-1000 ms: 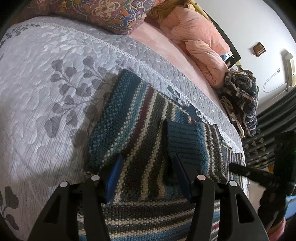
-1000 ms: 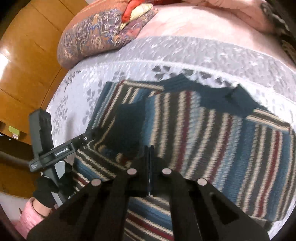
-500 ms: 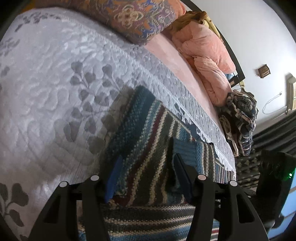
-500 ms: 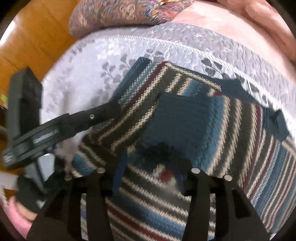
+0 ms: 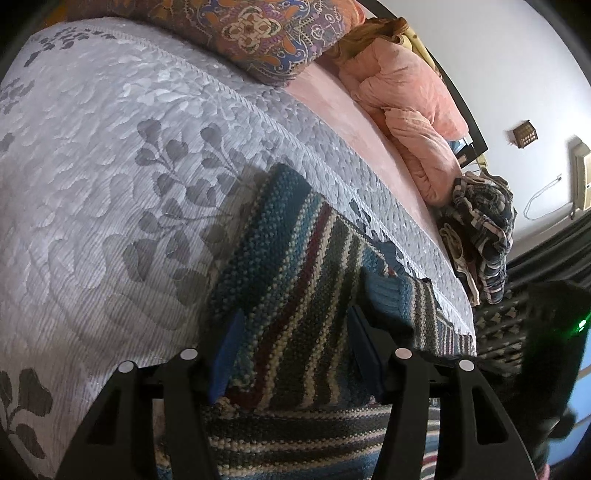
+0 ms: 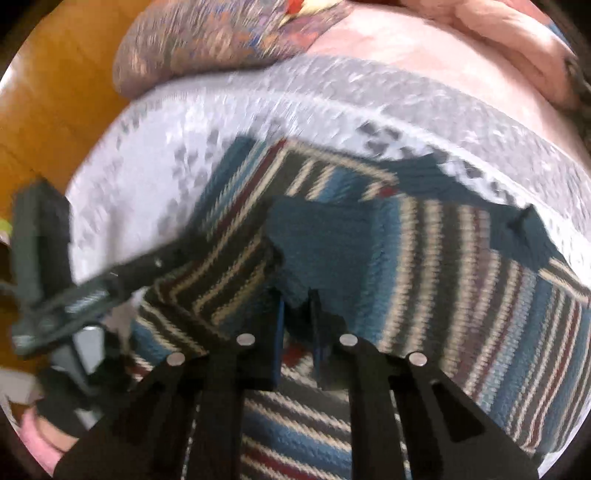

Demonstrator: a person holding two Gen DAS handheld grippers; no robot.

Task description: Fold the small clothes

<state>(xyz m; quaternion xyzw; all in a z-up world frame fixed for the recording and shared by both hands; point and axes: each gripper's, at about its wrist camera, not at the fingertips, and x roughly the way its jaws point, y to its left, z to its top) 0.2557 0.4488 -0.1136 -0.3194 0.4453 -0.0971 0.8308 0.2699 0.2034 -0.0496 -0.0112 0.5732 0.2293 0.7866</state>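
Observation:
A striped knit sweater [image 5: 295,266] in teal, cream, dark grey and maroon lies flat on the grey quilt [image 5: 110,184], with one sleeve folded across its body. My left gripper [image 5: 295,350] is open low over the sweater's side, its blue pads astride the folded sleeve. In the blurred right wrist view the sweater [image 6: 461,266] fills the middle. My right gripper [image 6: 297,328] has its fingers drawn close together, pinching the lower edge of the teal sleeve cuff [image 6: 325,243]. The left gripper [image 6: 110,284] reaches in from the left there, held by a gloved hand [image 6: 55,417].
A patterned pillow [image 5: 266,33] and a pink duvet [image 5: 413,122] lie at the head of the bed. A heap of checked clothes [image 5: 480,229] sits at the far right edge. A wooden wardrobe [image 6: 55,92] stands to the left. The quilt left of the sweater is bare.
My right gripper went from shut to open and has now narrowed onto the sleeve cuff while moving. My left gripper stayed open and dropped lower and closer over the sweater's side.

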